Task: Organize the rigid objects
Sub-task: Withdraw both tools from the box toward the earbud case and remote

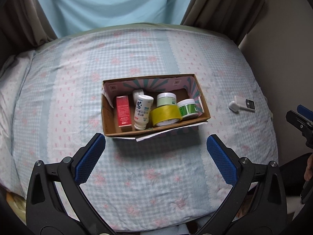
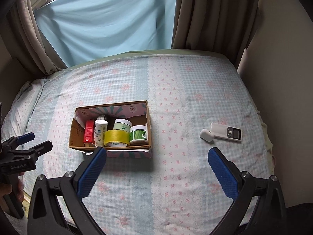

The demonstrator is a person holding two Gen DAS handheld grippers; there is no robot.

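Observation:
An open cardboard box (image 1: pixel 156 132) (image 2: pixel 109 147) lies on the bed. It holds a red carton (image 1: pixel 123 110), a white bottle (image 1: pixel 142 111), a yellow tape roll (image 1: pixel 166 115), a pale green jar (image 1: pixel 166 99) and a green-labelled jar (image 1: pixel 187 107). A white device with a dark screen (image 1: pixel 244 103) (image 2: pixel 225 132) lies alone on the bed to the right of the box. My left gripper (image 1: pixel 156 146) is open and empty, just in front of the box. My right gripper (image 2: pixel 157 160) is open and empty, between the box and the device.
The checked bedspread (image 1: pixel 137 58) (image 2: pixel 185 98) covers the bed. Brown curtains (image 2: pixel 213 15) and a light blue sheet (image 2: pixel 107 19) hang behind it. A wall (image 2: pixel 283 78) runs along the bed's right side.

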